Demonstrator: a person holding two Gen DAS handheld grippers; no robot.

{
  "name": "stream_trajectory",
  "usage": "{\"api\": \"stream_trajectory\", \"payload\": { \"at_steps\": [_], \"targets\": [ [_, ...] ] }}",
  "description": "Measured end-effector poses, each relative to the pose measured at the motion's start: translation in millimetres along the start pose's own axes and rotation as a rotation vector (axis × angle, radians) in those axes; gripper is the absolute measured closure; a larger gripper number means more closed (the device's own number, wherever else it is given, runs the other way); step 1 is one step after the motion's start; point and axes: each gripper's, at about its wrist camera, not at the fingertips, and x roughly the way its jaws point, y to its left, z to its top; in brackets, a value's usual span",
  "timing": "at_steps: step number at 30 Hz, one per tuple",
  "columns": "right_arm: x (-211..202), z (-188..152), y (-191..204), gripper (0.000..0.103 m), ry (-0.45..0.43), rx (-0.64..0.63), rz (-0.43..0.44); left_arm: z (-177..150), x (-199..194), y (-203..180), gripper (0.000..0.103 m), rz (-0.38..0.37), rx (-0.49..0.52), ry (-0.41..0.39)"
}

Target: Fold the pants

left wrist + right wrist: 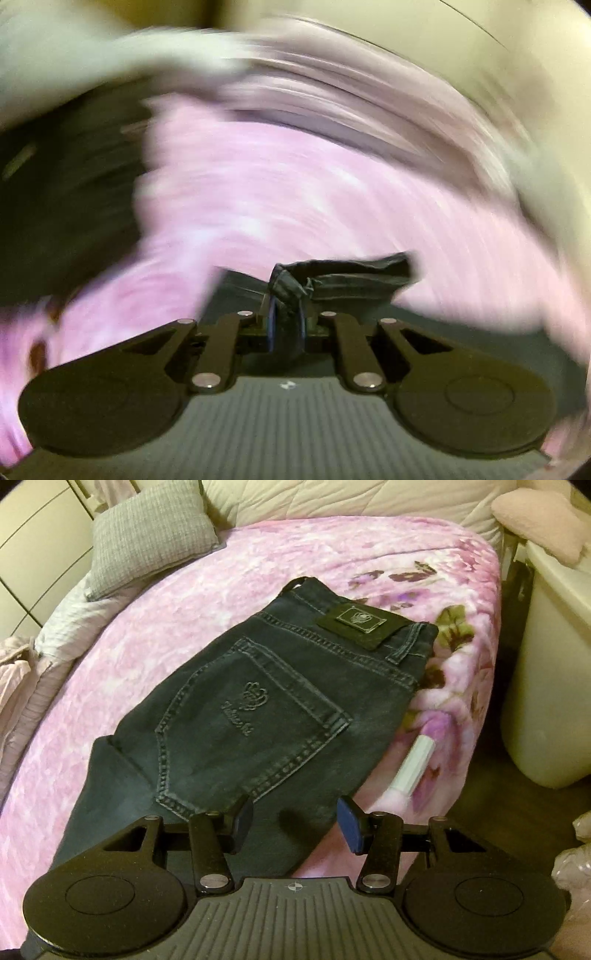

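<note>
Dark denim pants [266, 701] lie on a pink floral bedspread [177, 602], seat side up, with a back pocket and a waistband patch showing. My right gripper [295, 823] hovers open just above the leg part near the bed's front edge, blue pads wide apart, nothing between them. In the left wrist view the background is heavily motion-blurred. My left gripper [287, 325] is shut on a bunched fold of the dark pants fabric [343, 277], which sticks out ahead of the fingers over the pink bedspread [258, 192].
A grey pillow [151, 535] and a cream quilted headboard [332, 498] sit at the far end of the bed. A white cylindrical object [413, 764] lies on the bedspread right of the pants. A cream bin [546, 686] stands on the floor at right.
</note>
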Motion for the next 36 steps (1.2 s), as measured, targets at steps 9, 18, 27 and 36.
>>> {"api": "stream_trajectory", "payload": {
  "at_steps": [9, 18, 27, 36],
  "targets": [
    [5, -45, 41, 0.055, 0.144, 0.022, 0.245, -35, 35, 64, 0.089, 0.052, -0.327, 0.125],
    [24, -161, 122, 0.058, 0.561, 0.155, 0.622, -84, 39, 44, 0.086, 0.0, -0.42, 0.199],
    [54, -206, 122, 0.067, 0.671, 0.308, 0.58, -102, 39, 40, 0.086, -0.006, -0.445, 0.21],
    [55, -198, 125, 0.069, 0.568, 0.291, 0.597, -102, 45, 50, 0.086, -0.012, -0.496, 0.195]
  ]
}}
